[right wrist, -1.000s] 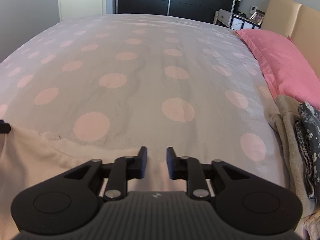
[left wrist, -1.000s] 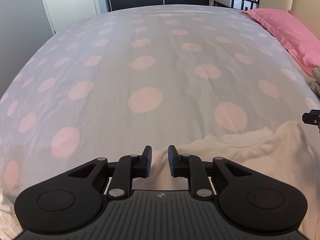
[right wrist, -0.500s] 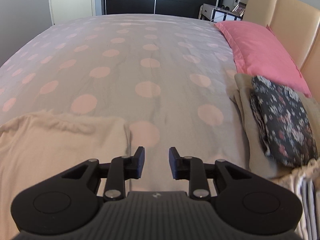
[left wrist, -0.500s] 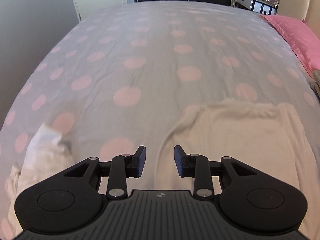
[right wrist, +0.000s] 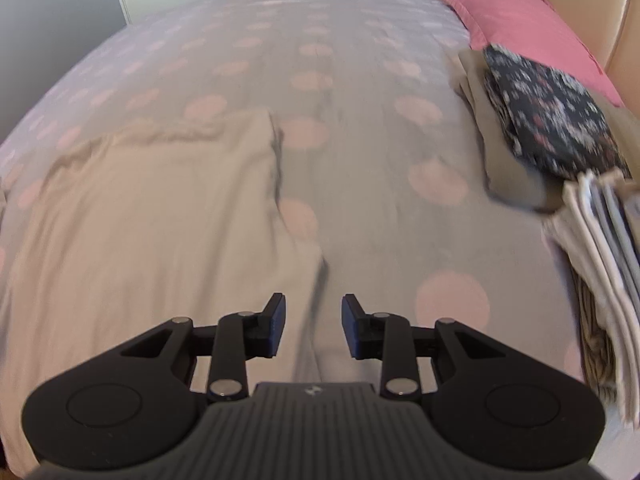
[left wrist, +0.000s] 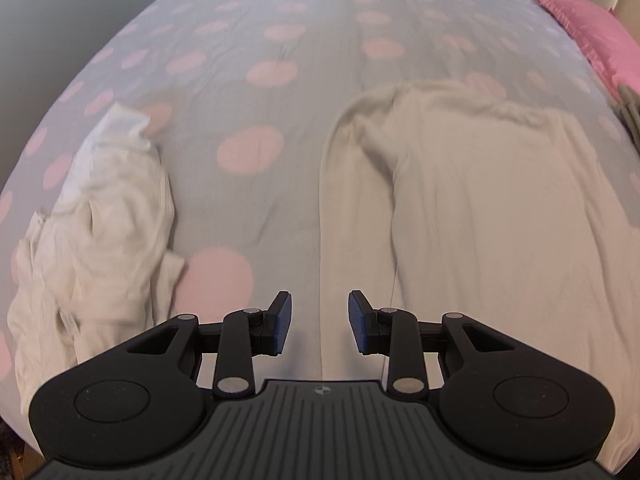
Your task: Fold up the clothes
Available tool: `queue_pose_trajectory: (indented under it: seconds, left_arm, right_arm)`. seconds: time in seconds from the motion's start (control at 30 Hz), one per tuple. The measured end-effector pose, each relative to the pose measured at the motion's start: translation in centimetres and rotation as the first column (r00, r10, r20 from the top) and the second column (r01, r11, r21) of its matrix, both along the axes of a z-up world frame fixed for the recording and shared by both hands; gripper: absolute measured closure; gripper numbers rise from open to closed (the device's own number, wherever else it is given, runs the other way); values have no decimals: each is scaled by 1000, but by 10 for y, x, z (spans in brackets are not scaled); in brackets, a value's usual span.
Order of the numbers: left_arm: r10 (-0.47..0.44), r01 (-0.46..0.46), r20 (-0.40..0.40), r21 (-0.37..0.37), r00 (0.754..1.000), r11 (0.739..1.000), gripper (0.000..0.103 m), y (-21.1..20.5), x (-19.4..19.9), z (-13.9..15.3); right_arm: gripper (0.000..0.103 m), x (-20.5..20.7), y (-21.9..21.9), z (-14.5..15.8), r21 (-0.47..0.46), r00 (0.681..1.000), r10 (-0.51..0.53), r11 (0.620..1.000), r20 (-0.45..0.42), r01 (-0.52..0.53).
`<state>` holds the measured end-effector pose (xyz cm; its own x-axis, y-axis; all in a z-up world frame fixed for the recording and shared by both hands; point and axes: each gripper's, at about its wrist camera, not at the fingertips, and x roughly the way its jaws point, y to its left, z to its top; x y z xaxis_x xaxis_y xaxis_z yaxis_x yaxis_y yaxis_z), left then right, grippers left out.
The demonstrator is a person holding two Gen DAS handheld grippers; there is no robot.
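Cream garment, spread flat with one sleeve lengthwise on polka-dot bed; left tool and right tool spread, empty.

One bed carries everything, under one grey cover with pink dots. On it lies one cream garment spread flat, and one crumpled white heap well to the left of that garment. To the right of the garment sits one stack of folded clothes: one dark floral piece on top, one beige piece beneath, and perhaps three or four pale layers nearer the camera, blurred. One pink pillow lies beyond the stack.
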<state>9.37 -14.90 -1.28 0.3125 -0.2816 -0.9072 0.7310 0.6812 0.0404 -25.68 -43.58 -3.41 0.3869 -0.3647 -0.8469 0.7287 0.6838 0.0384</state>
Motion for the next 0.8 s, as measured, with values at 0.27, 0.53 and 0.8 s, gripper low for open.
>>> queue_pose_trajectory:
  seconds: [0.27, 0.53, 0.8]
  left_arm:
    - [0, 3, -47, 61, 999, 998, 74, 12, -21, -29]
    - [-16, 22, -83, 68, 996, 997, 73, 6, -31, -43]
    - [-9, 17, -89, 88, 996, 996, 73, 5, -33, -51]
  right_arm:
    - [69, -41, 4, -45, 147, 998, 25, 989, -59, -16]
    - [74, -42, 18, -62, 244, 997, 67, 968, -35, -56]
    - [99, -28, 39, -52, 146, 984, 150, 980, -98, -135]
